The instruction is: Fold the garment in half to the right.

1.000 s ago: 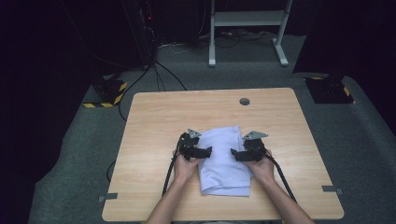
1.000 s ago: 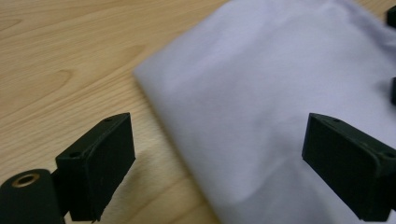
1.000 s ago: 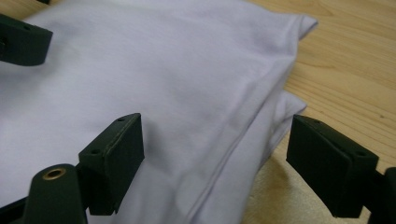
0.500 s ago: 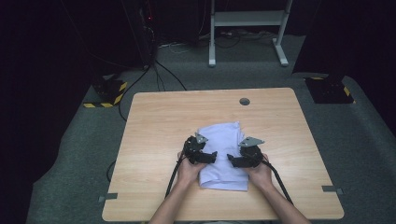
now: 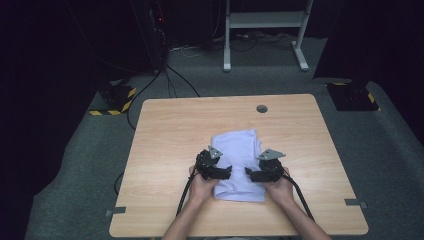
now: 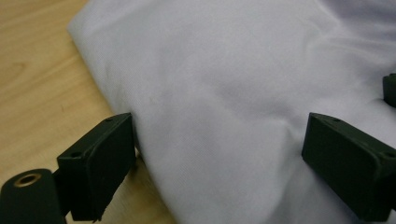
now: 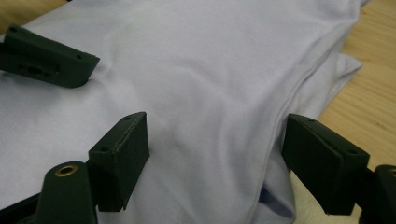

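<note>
i held both grippers, left [image 5: 226,172] and right [image 5: 251,173], jaws apart over the folded white cloth [image 5: 239,152]; next, pinching its near edge.

Overhead light falls evenly on the pale wooden table [image 5: 170,130], while the grey floor around it sinks into near-black. The high view is soft and grainy. Both gripper views are bright, with nearest jaws slightly blurred.

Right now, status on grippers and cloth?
Left gripper open, right gripper open, both over folded white cloth. Cloth flat on table. Nothing in the way.
</note>
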The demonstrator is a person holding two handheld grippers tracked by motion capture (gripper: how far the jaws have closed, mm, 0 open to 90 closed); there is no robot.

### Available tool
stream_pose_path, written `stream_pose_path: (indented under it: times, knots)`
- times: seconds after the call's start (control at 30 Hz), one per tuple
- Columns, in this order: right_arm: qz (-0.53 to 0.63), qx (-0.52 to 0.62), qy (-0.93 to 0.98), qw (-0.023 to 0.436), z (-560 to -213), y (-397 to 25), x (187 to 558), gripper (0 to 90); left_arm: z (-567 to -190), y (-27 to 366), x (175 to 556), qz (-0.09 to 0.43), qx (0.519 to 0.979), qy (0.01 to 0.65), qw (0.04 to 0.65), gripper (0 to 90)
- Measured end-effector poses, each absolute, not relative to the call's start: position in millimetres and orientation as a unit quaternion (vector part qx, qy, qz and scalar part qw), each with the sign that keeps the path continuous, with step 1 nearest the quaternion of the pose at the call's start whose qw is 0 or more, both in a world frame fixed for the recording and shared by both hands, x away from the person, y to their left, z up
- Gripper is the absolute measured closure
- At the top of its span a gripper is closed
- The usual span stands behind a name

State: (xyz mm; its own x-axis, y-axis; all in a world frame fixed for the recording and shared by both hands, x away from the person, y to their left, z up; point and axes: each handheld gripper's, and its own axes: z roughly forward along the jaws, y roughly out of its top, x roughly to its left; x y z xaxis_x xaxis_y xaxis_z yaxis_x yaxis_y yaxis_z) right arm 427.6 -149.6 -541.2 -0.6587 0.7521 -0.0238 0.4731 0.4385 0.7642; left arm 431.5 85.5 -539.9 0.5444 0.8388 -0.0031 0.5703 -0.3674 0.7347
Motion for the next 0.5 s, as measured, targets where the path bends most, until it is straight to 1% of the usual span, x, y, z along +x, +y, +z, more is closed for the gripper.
stream_pose_path:
  times: [0.07,0.13,0.2,0.3,0.37,0.5]
  knots:
    - [0.376,0.377,0.826,0.186,-540.1,-149.0,436.1,22.0,-537.8,86.2,438.4,0.184,0.802,0.447,0.35,10.3]
    - [0.383,0.382,0.82,0.187,-538.0,-150.4,436.9,21.9,-534.3,87.3,436.7,0.181,0.796,0.45,0.361,10.7]
    - [0.397,0.376,0.816,0.187,-534.7,-153.0,429.7,22.2,-531.5,85.6,426.2,0.179,0.797,0.44,0.375,10.9]
    - [0.396,0.361,0.823,0.188,-533.8,-153.6,417.3,22.7,-534.7,79.7,418.4,0.185,0.809,0.424,0.362,11.2]
    - [0.387,0.36,0.829,0.185,-536.9,-152.4,415.5,23.2,-540.1,77.9,422.5,0.183,0.813,0.423,0.355,11.5]
    - [0.378,0.367,0.829,0.187,-540.8,-148.9,428.6,22.8,-539.8,80.0,433.2,0.184,0.809,0.432,0.354,11.3]
